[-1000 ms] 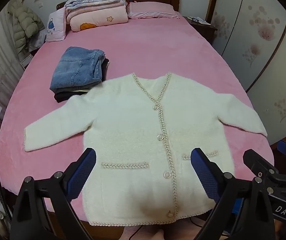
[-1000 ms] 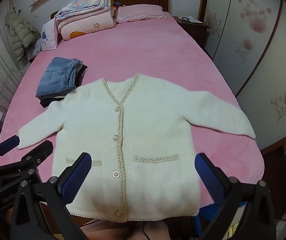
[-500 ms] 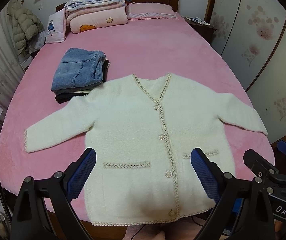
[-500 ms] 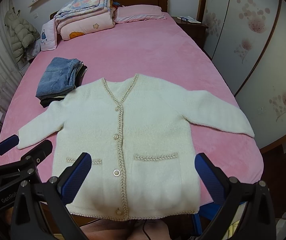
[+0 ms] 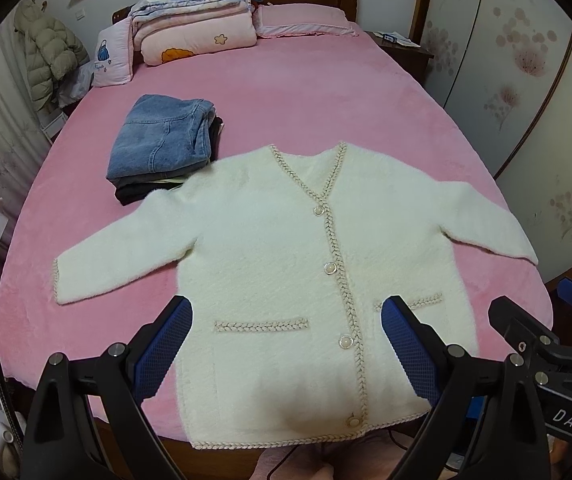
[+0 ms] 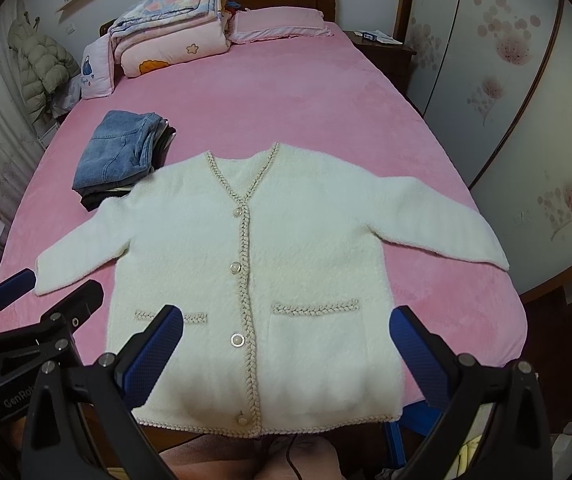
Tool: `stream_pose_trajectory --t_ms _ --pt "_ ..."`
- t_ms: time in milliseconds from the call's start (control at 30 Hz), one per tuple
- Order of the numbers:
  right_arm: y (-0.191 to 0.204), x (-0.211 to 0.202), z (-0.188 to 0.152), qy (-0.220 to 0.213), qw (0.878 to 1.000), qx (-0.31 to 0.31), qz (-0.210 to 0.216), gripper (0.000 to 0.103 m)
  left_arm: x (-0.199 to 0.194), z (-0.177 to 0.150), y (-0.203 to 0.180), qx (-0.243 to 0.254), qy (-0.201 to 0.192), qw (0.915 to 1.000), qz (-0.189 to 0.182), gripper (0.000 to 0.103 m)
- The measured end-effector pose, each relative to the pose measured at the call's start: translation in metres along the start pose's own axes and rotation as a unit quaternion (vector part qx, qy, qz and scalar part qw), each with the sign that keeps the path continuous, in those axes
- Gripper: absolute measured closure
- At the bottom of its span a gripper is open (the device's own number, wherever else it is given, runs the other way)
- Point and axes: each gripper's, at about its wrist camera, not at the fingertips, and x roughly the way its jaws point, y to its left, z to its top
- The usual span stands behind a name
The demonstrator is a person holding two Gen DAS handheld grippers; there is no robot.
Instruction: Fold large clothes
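Note:
A fluffy white cardigan (image 5: 269,264) (image 6: 286,248) with braided beige trim and pearl buttons lies flat and buttoned on the pink bed, both sleeves spread out, hem at the near bed edge. My left gripper (image 5: 286,344) hovers open above the lower front of the cardigan, nothing between its blue pads. My right gripper (image 6: 286,344) is open too, over the hem area and the right pocket. The right gripper's body (image 5: 558,364) shows at the right of the left wrist view; the left gripper's body (image 6: 25,332) shows at the left of the right wrist view.
A pile of folded jeans and dark clothes (image 5: 165,148) (image 6: 121,152) sits just beyond the cardigan's left shoulder. Folded quilts (image 5: 193,12) and a pillow (image 5: 306,20) lie at the headboard. A wardrobe (image 5: 526,72) stands along the right; a puffer jacket (image 5: 49,56) hangs left.
Both views have shifted only slightly; the cardigan sits a touch lower in the left wrist view. Nothing was taken hold of and both grippers stay open.

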Motion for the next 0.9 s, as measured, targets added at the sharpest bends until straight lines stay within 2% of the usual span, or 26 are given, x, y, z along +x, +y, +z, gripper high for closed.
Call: stream_pose_trajectory --t_ms 433,900 --pt "0.006 0.0 -0.003 0.001 1.0 0.001 -0.003 0.0 0.0 -0.005 0.012 0.007 -0.004 1.0 0.0 0.009" --pt "0.018 -0.006 0.003 -0.011 1.0 0.011 -0.014 0.0 0.003 0.009 0.019 0.018 -0.019 0.9996 -0.011 0.009"
